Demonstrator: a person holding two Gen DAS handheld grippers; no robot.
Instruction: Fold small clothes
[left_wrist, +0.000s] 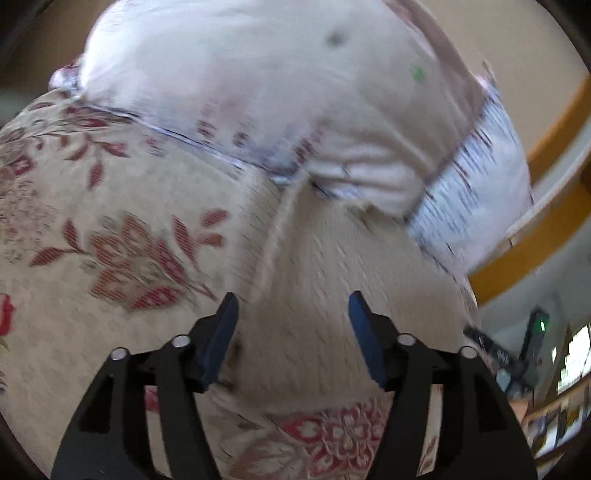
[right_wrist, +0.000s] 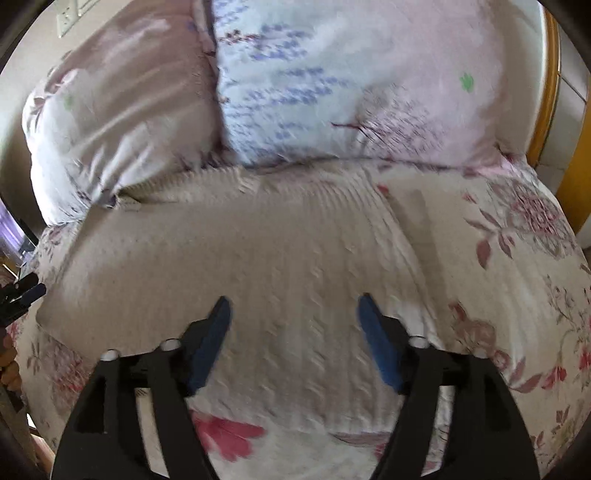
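Observation:
A beige cable-knit garment (right_wrist: 258, 254) lies spread flat on a floral bedspread (right_wrist: 524, 280). In the left wrist view it shows as a blurred beige knit (left_wrist: 332, 266) under my fingers. My left gripper (left_wrist: 291, 306) is open and empty, just above the knit. My right gripper (right_wrist: 293, 306) is open and empty, hovering over the garment's near part. The other gripper (right_wrist: 22, 295) shows at the left edge of the right wrist view. Both views are blurred by motion.
Pale floral pillows (right_wrist: 351, 85) and a folded quilt (right_wrist: 118, 110) lie at the head of the bed, touching the garment's far edge. A yellow wooden bed frame (right_wrist: 550, 92) runs along the right. A room with furniture (left_wrist: 546, 369) lies beyond the bed's edge.

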